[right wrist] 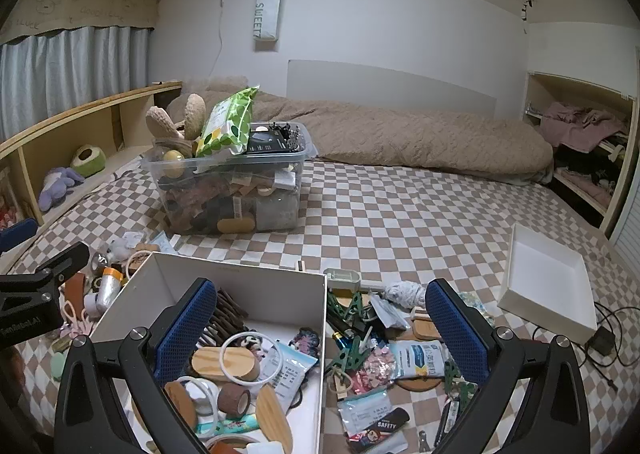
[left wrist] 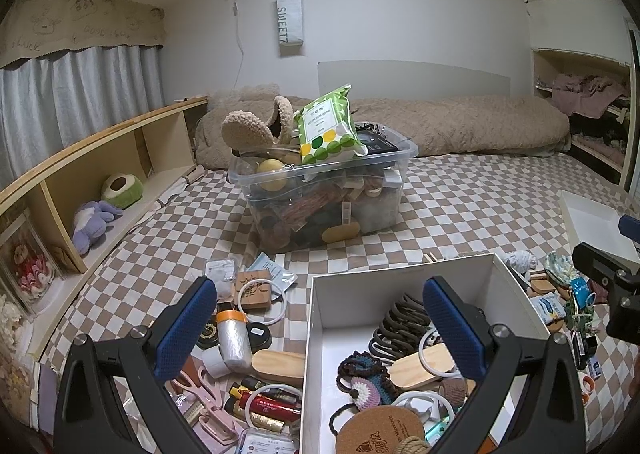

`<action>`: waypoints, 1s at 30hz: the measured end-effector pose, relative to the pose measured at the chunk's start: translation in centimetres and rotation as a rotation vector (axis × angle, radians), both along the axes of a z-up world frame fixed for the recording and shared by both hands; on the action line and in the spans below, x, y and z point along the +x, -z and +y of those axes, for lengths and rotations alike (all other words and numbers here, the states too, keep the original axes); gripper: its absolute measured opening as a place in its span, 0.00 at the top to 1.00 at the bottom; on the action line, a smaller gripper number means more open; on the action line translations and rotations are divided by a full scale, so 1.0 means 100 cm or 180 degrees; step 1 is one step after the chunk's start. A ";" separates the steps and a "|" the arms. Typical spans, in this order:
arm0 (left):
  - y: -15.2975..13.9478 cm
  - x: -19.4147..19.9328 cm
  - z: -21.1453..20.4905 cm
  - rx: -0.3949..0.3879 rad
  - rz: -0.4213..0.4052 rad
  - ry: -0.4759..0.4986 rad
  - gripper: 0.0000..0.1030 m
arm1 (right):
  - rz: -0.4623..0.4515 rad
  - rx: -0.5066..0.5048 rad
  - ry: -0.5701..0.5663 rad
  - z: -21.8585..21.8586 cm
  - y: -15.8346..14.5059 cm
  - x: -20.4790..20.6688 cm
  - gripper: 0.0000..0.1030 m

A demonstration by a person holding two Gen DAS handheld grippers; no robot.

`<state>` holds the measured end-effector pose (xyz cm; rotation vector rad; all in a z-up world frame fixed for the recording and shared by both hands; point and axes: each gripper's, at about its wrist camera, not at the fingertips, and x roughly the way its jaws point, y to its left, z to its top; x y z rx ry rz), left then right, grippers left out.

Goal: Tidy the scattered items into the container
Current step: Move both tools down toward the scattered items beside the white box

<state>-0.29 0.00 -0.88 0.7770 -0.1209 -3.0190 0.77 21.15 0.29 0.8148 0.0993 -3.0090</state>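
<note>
Low in the middle of both pictures sat the white box [left wrist: 400, 278] on the checked bed cover [left wrist: 460, 214]. It already held a dark hair claw [left wrist: 400, 324], wooden ovals, white rings and a round cork mat [left wrist: 380, 430].

More small things lay around it. At the lower left of the left picture were a silver roll with an orange cap [left wrist: 233, 338], a wooden oval [left wrist: 278, 363] and pink scissors [left wrist: 200, 386]. At the lower middle of the right picture were a blue and white packet [right wrist: 418, 358], green clips [right wrist: 348, 354] and a packet marked SAFETY [right wrist: 376, 424].

The left gripper [left wrist: 320, 330] was open wide and held nothing. The right gripper [right wrist: 320, 330] was open wide too, and it was empty.

I think these things were all light. The packets looked soft and slick, so they could slip; a pinch on a flat edge would work best. The wooden oval looked hard and smooth, good to grip across its thin sides. The white rings looked thin, so one side of the ring would be the place to grab. The scissors had points, so the handles seemed safest.
</note>
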 end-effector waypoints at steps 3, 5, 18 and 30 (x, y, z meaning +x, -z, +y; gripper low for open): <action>0.001 0.000 0.000 -0.0004 0.0000 0.0000 0.00 | -0.0001 0.0001 0.0000 0.000 0.000 0.000 0.00; 0.001 0.000 -0.001 0.0000 0.0001 0.0002 0.00 | -0.0002 0.0005 0.0001 0.000 0.000 0.000 0.00; 0.002 0.000 -0.002 0.0000 0.0005 -0.0004 0.00 | -0.0026 0.0056 0.0015 0.000 0.002 -0.001 0.00; -0.006 0.001 -0.036 0.0129 0.0057 -0.0332 0.00 | -0.0104 0.0053 0.0312 0.026 -0.001 -0.009 0.00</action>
